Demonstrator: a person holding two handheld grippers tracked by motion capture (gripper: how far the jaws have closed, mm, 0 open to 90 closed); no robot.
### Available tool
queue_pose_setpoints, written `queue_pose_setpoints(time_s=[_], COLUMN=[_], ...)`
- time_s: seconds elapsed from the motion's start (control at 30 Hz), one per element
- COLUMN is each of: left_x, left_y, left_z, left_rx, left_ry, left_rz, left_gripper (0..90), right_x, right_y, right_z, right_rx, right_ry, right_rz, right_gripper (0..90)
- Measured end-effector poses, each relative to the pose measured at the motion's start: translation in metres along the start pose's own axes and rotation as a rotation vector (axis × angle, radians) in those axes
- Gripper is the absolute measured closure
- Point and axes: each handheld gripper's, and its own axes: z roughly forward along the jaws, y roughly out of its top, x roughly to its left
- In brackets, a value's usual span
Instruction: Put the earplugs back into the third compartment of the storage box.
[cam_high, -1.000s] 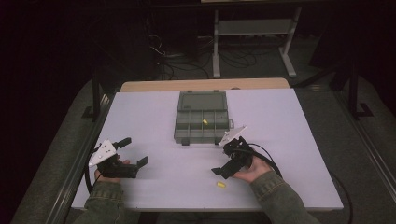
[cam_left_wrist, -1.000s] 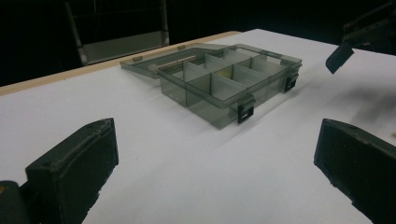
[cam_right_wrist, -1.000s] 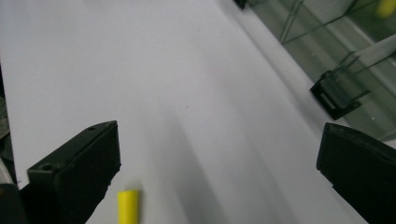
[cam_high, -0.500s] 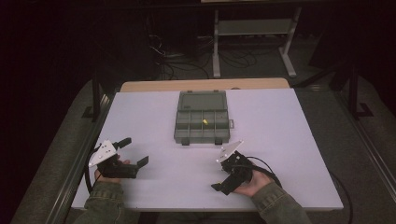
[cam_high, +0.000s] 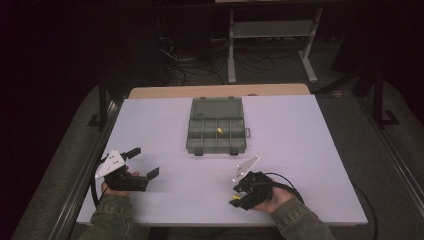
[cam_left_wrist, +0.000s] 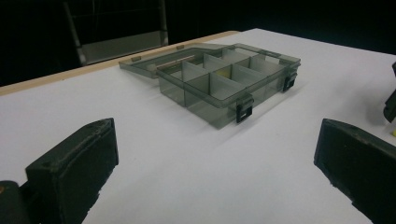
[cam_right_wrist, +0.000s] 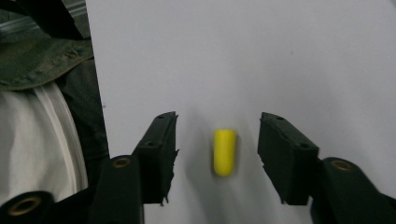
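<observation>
Earplug (cam_right_wrist: 224, 151) — small, yellow, foam — lies on the tabletop (cam_high: 310, 145) between the right tongs (cam_right_wrist: 217, 156), just closing but not touching; left tongs (cam_left_wrist: 210, 172) rest apart, facing the open compartment box (cam_left_wrist: 219, 86).

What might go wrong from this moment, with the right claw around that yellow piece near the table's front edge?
1. The right claw has just been closing, yet gaps remain beside the small yellow cylinder; being round, it may roll or squirt out as the jaws meet it.
2. It lies close to the table front edge, so a nudge might send it off.
</observation>
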Motion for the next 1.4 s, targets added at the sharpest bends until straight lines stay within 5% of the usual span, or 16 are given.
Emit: queue_pose_setpoints(time_s=[0.3, 1.4], left_x=[0.000, 0.000], left_y=[0.000, 0.000], left_z=[0.000, 0.000], left_rx=[-0.001, 0.004], left_ry=[0.002, 0.002], left_rz=[0.003, 0.001], left_gripper=[0.0, 0.0], right_x=[0.007, -0.016], right_y=[0.000, 0.043], right_z=[0.002, -0.042], right_rx=[0.038, -0.028], right_ry=[-0.050, -0.070], right_rz=[-0.012, -0.031], right_gripper=[78.8, 80.0])
